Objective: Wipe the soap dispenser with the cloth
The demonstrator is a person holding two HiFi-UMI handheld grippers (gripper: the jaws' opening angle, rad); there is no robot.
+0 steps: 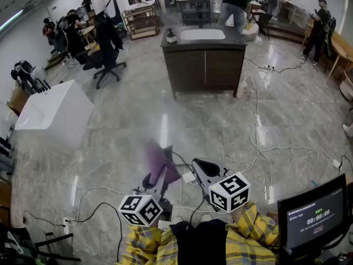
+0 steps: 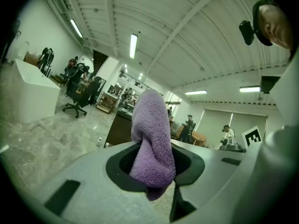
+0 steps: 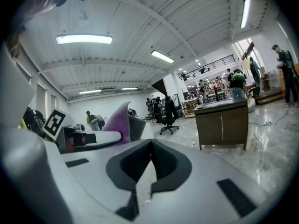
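A small soap dispenser [image 1: 171, 36] stands on the left corner of a dark vanity cabinet [image 1: 205, 65] with a white sink, far across the floor. My left gripper [image 1: 156, 175] is shut on a purple cloth [image 1: 160, 160]. In the left gripper view the cloth [image 2: 152, 141] stands up folded between the jaws of that gripper [image 2: 154, 171]. My right gripper [image 1: 201, 165] is shut with nothing between its jaws, as the right gripper view [image 3: 150, 164] shows. Both grippers are held low and close to the person, well short of the cabinet [image 3: 222, 122].
A white tub-like block [image 1: 52, 112] stands at the left and a black office chair [image 1: 107, 62] behind it. Cables [image 1: 259, 148] run over the grey stone floor. A monitor [image 1: 314, 217] sits at the bottom right. Several people stand at the back.
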